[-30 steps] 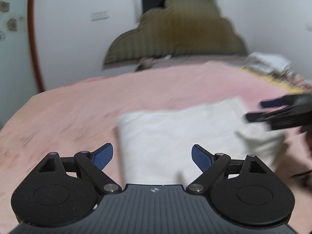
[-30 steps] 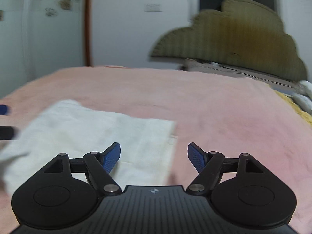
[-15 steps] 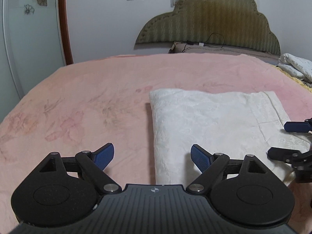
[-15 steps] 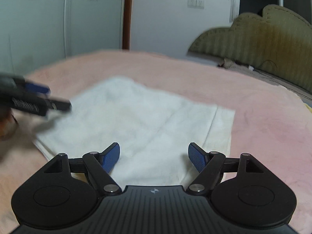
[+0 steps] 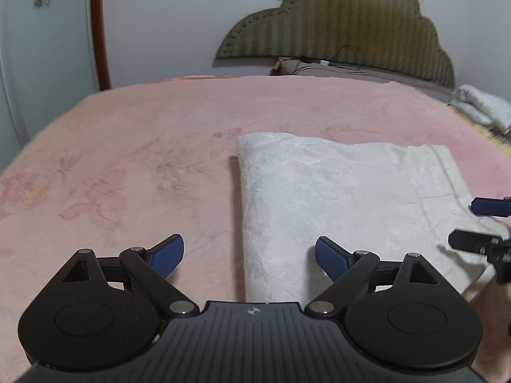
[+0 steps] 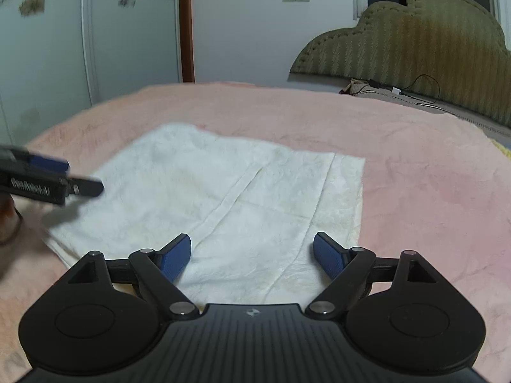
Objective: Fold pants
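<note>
The white pants (image 5: 335, 198) lie folded into a flat, roughly rectangular stack on the pink bedspread (image 5: 127, 146), their textured fabric faintly patterned and one long seam running across the top layer in the right wrist view. The left gripper (image 5: 249, 255) hangs low over the stack's near left edge with its blue-padded fingers (image 5: 167, 253) spread wide and nothing between them; one finger sits over bare bedspread, the other over the cloth. The right gripper (image 6: 252, 255) is likewise wide open and empty, poised above the near edge of the pants (its tips also show at the far right of the left view, just over the stack's corner). Whether either gripper actually touches the fabric is hard to tell. Beyond the bed stands an olive scalloped headboard (image 5: 351, 28), with a cable (image 6: 421, 91) trailing at its base.
</note>
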Available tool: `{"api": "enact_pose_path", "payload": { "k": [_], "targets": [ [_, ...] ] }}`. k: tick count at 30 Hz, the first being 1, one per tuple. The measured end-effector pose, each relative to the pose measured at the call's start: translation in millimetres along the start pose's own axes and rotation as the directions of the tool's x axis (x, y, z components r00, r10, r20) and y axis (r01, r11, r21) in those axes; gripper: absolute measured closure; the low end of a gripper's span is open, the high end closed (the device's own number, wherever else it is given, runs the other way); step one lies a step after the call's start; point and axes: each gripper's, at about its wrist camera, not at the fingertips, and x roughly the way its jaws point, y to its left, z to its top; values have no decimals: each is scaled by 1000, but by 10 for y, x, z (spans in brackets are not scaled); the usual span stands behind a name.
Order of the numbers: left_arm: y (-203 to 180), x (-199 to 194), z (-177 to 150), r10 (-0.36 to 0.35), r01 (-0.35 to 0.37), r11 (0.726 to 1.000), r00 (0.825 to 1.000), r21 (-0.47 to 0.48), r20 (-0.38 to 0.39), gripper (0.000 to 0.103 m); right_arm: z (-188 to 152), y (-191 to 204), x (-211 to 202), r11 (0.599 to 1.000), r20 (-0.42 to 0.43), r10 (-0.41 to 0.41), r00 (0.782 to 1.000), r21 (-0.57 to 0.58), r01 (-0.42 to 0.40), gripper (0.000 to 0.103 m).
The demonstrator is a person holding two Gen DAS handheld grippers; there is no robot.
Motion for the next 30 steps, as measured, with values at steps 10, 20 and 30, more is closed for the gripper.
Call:
{"api": "enact_pose_path", "payload": {
  "k": [10, 20, 30],
  "targets": [
    [539, 467, 189, -366, 330, 907, 925, -260, -100, 13, -24, -1058, 270, 888, -50, 197, 979, 432, -157, 19],
    [96, 464, 183, -290, 278, 954, 950, -112, -111, 60, -10, -955, 522, 861, -33, 300, 953, 440, -256, 63],
    [-97, -108, 158, -161, 156, 987, 978, 45, 134, 86, 323, -536, 150, 942, 81, 227, 971, 234, -240, 79]
  ]
}}
